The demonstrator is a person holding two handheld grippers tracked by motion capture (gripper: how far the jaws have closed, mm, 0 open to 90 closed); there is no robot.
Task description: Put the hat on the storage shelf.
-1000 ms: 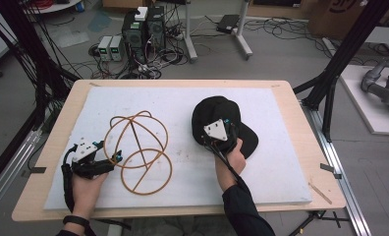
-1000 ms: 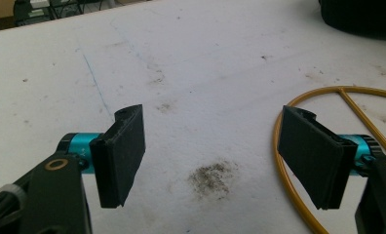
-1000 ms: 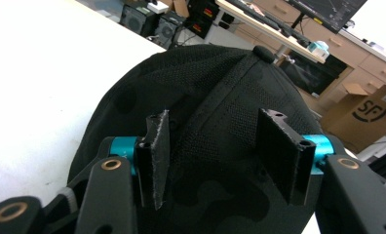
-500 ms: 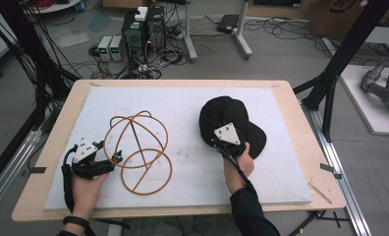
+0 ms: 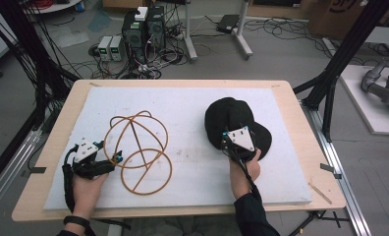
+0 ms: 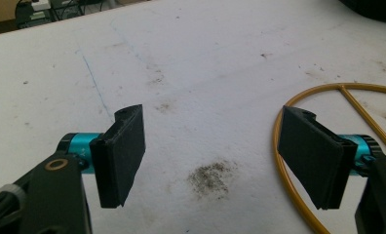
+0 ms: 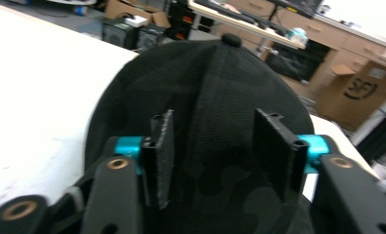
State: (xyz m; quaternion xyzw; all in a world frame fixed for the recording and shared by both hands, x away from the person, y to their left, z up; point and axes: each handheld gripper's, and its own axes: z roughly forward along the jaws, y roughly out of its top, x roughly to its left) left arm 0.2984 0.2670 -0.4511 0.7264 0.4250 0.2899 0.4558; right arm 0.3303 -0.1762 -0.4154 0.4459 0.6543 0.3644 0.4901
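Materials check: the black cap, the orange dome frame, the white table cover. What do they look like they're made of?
Black cap: woven or mesh fabric, matte; a fine weave and panel seams show in the right gripper view.
Orange dome frame: thin rod bent into hoops, smooth with a slight sheen; could be coated wire or rattan, I cannot tell which.
White table cover: matte, soft-looking sheet, likely foam or felt, scuffed and stained.
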